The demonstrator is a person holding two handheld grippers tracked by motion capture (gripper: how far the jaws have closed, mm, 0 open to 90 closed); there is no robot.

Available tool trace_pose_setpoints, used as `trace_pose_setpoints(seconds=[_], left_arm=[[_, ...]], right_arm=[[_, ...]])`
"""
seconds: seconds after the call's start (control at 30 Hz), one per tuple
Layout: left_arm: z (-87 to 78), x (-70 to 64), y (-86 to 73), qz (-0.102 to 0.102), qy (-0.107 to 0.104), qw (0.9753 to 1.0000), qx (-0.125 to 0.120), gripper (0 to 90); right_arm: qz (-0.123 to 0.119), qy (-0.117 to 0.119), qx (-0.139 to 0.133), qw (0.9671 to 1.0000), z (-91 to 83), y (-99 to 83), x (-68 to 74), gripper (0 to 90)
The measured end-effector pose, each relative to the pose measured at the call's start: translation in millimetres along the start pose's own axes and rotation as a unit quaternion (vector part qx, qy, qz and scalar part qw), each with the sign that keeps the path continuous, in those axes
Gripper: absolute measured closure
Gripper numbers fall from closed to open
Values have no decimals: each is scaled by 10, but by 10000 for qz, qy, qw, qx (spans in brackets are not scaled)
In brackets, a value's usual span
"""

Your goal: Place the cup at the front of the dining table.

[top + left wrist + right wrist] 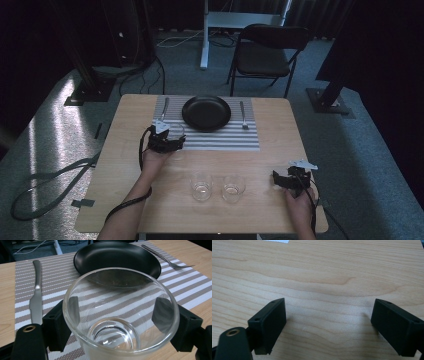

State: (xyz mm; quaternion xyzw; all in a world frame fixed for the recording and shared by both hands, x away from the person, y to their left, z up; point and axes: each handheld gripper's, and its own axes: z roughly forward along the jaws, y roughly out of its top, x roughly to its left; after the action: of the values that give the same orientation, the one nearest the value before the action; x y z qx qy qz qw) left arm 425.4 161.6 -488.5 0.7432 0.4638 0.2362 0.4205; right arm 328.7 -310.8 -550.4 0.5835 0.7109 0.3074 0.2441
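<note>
The clear glass (117, 322) stands between the two jaws of the left claw (120, 315), its pads pressed against the wall on either side, at the near edge of the striped placemat (190, 287). Just beyond it lie the black plate (117, 257), a knife (36, 297) and a fork (167, 257). The right claw (328, 322) gapes wide over the bare counter (324, 277), holding nothing.

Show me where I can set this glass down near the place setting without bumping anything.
The glass sits between the left gripper jaws over the striped placemat near the front edge. The mat strip in front of the black plate is bare. So is the wood right of the fork. It is crowded by the knife and around the two glasses near the person.
</note>
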Motion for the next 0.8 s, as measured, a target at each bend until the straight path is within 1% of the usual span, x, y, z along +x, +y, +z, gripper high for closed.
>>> trace_pose_setpoints(seconds=[0.03,0.07,0.13,0.23,0.27,0.43,0.47,0.6,0.63,0.7,0.77,0.8], left_arm=[[0,0,0,0,0,10000,0,197],[31,6,18,-36,57,10000,30,197],[53,10,26,-35,120,9999,18,197],[80,24,41,-78,153,9998,28,197],[104,39,61,-123,205,9997,45,197],[171,81,112,-257,278,9993,60,197],[189,88,121,-247,269,9993,74,197],[259,82,149,-162,361,9991,132,197],[275,82,149,-184,387,9990,138,197],[304,98,152,-276,372,9989,110,197],[334,106,161,-295,380,9988,75,197],[350,112,171,-285,401,9987,105,197]], right_arm=[[0,0,0,10000,0,0,0,122],[-1,0,-1,10000,0,0,0,122],[0,0,0,10000,0,0,0,122],[0,0,-1,10000,0,0,0,122],[1,0,0,10000,0,0,0,122],[-1,0,-1,10000,0,0,0,122],[1,0,0,10000,0,0,0,122],[-1,0,-1,10000,0,0,0,122],[1,1,-1,10000,0,0,0,122],[1,0,-1,10000,0,0,0,122],[1,1,0,10000,0,0,0,122],[1,1,0,10000,0,0,0,122]])
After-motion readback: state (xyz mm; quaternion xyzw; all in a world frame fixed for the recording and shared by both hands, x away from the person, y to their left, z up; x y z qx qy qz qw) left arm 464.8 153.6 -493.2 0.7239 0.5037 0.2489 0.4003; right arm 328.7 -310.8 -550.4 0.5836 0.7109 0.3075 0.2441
